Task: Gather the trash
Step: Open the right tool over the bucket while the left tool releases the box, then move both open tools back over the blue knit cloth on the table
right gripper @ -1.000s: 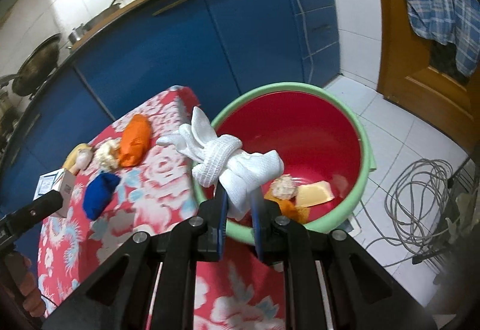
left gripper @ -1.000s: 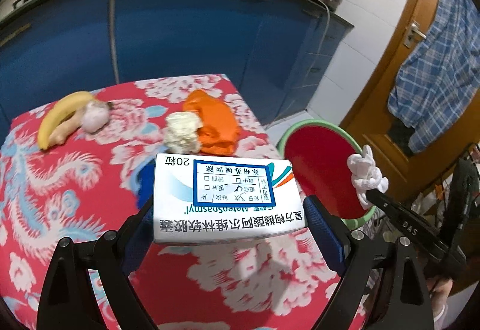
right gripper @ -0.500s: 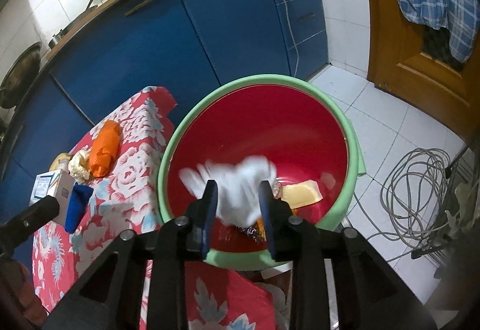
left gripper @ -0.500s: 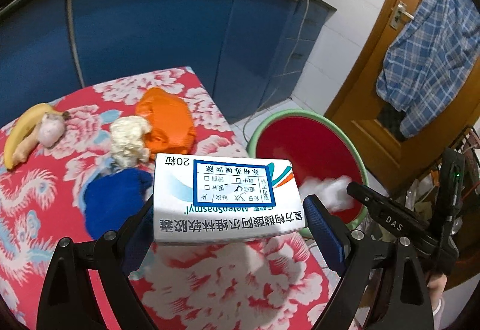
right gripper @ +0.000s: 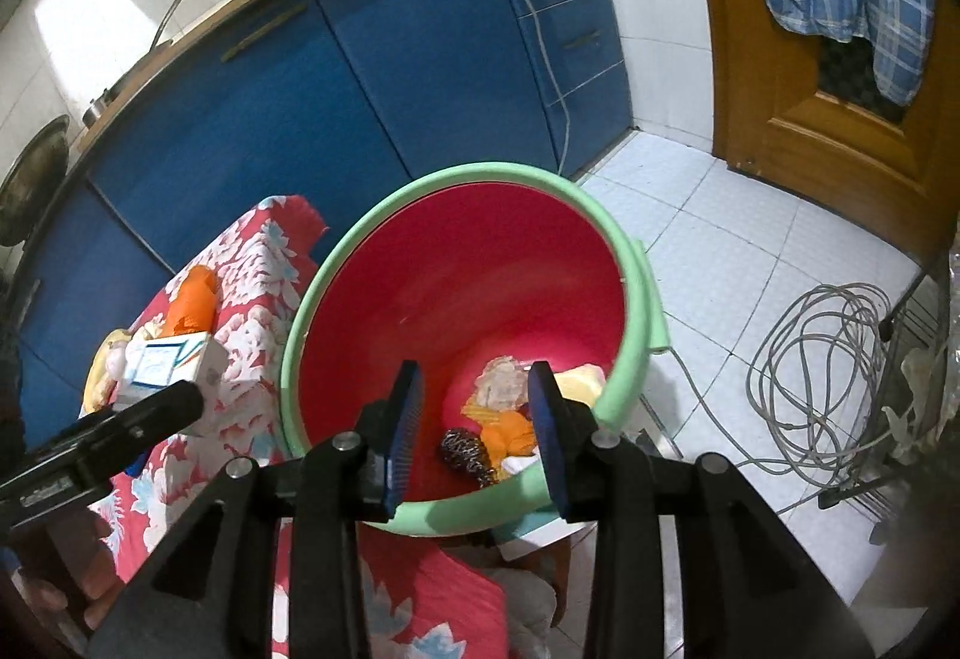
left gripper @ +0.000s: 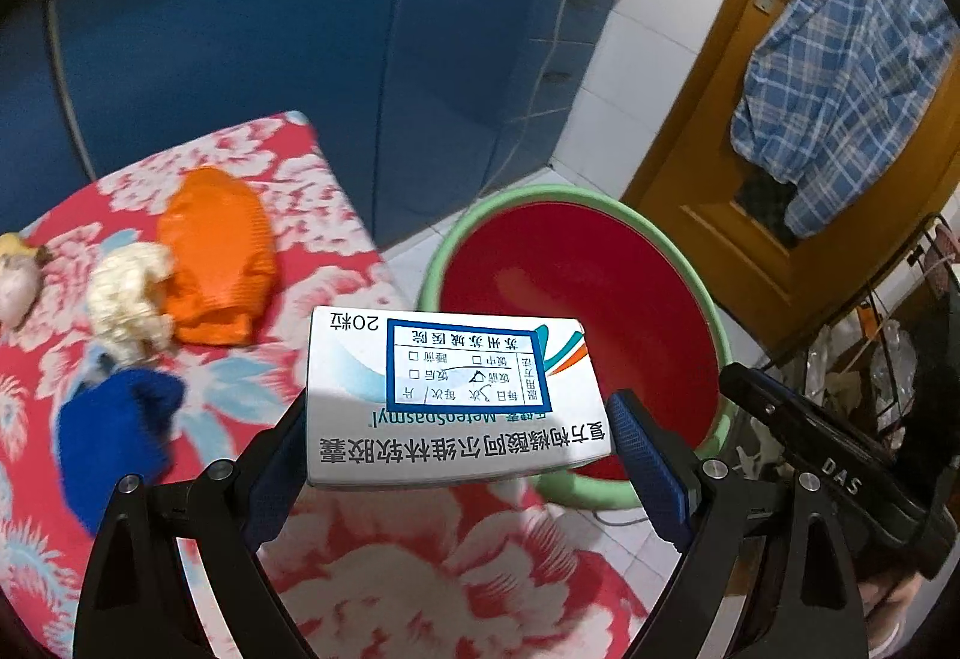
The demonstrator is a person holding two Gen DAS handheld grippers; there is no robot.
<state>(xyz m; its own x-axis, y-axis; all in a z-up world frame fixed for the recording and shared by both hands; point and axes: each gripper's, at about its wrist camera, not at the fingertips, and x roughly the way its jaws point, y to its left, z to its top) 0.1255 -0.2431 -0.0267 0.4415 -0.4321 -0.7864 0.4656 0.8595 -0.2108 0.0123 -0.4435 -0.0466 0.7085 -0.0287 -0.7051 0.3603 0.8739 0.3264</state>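
White-and-blue cardboard medicine box, at six o'clock in the left wrist view, clamped flat between wide-set pads of the left gripper; best carried on to two o'clock, over the green-rimmed red plastic bucket, before release; right wrist view: right gripper above the bucket's mouth, jaws opening, nothing between them.

Open bucket mouth beside cluttered table

Left wrist cam sits close over the floral-cloth desk, tilted down and looking toward the blue cabinets, right wrist cam hangs right above the red bucket looking into it, and both catch that bucket, the cabinets and the wooden door.
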